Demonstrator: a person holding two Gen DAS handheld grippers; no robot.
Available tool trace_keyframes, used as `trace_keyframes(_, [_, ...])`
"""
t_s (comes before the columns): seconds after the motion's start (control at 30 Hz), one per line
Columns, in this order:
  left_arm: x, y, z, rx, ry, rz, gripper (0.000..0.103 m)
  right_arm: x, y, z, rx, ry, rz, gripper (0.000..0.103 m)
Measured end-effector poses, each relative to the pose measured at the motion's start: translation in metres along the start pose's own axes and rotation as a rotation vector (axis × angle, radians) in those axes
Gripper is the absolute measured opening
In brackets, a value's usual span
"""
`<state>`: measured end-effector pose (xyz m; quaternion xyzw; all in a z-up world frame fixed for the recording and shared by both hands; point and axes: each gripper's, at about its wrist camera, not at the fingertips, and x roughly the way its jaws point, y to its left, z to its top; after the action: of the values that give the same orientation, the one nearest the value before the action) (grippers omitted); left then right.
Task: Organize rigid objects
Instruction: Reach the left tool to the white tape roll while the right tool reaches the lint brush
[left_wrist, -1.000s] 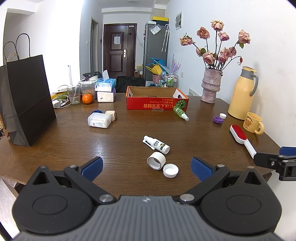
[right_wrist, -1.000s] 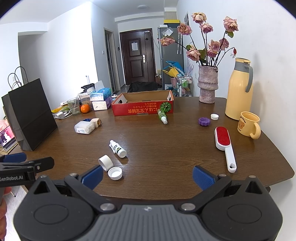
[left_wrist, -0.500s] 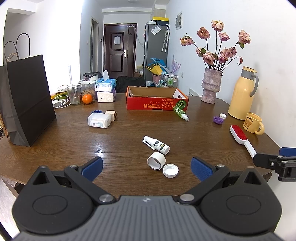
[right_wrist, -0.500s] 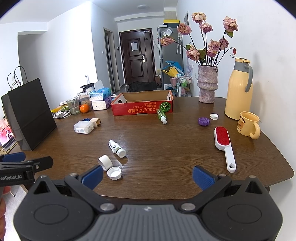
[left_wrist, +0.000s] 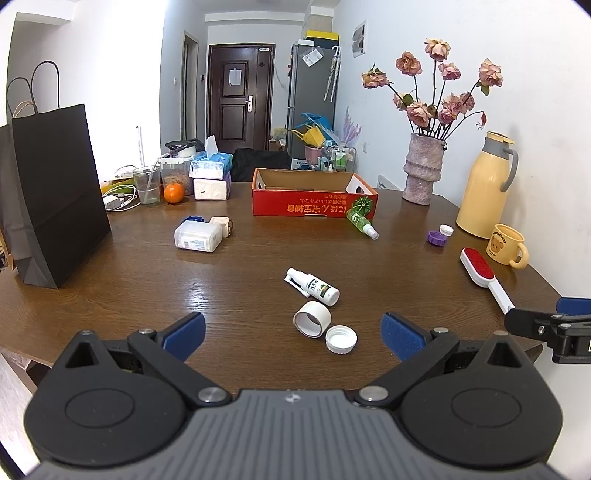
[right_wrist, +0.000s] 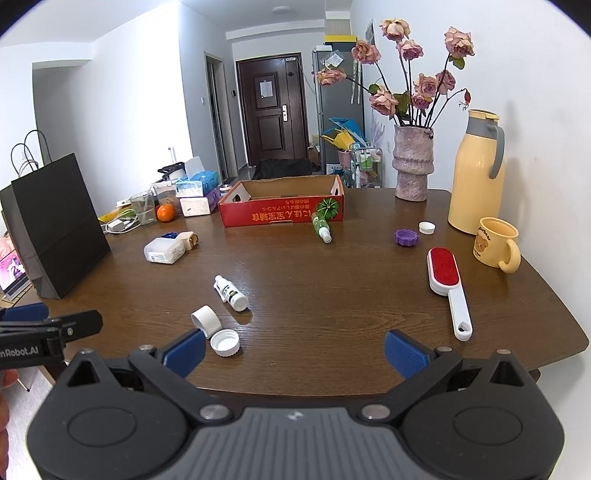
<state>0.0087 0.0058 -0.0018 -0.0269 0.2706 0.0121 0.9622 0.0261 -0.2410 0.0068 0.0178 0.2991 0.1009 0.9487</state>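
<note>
Both grippers hang just off the near edge of the brown desk (left_wrist: 155, 295), each with its blue-padded fingers spread wide and nothing between them. The left gripper (left_wrist: 291, 334) faces the middle of the desk; the right gripper (right_wrist: 293, 350) sits to its right and shows as a black tip in the left view's right margin.

Nearest the edge lies a white cap (left_wrist: 341, 339), open side up, touching a white ring-shaped lid (left_wrist: 312, 318) tipped on its side. Just behind them a small white spray bottle (left_wrist: 313, 287) lies flat. To the right, a lint brush (right_wrist: 447, 286) with a red pad lies with its white handle pointing toward the near edge. Between these things and the left side the wood is bare, giving open room up to the black paper bag (left_wrist: 55, 192) standing at the left edge.

Farther back, a white plastic box (left_wrist: 197, 236) sits left of centre, a purple lid (right_wrist: 405, 237) and a small white cap (right_wrist: 427, 227) lie to the right, near a yellow mug (right_wrist: 493, 247) and a yellow thermos (right_wrist: 476, 173) by the wall.

At the far side stands an open red cardboard box (left_wrist: 314, 208), with a green bottle (left_wrist: 361, 223) lying against its front right corner. A vase of pink roses (left_wrist: 422, 173) stands behind and to the right
</note>
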Motion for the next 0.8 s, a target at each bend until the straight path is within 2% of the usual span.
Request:
trace_keyframes(0.4, [0.035,0.0,0.001,-0.012,0.037,0.004,0.103,0.022,-0.013,0.003,0.011,0.006,-0.015,0.103])
trace_keyframes(0.8, [0.08,-0.004,0.006,0.004,0.099,-0.001,0.103,0.065,-0.021,0.009,0.015,0.064,-0.017,0.103])
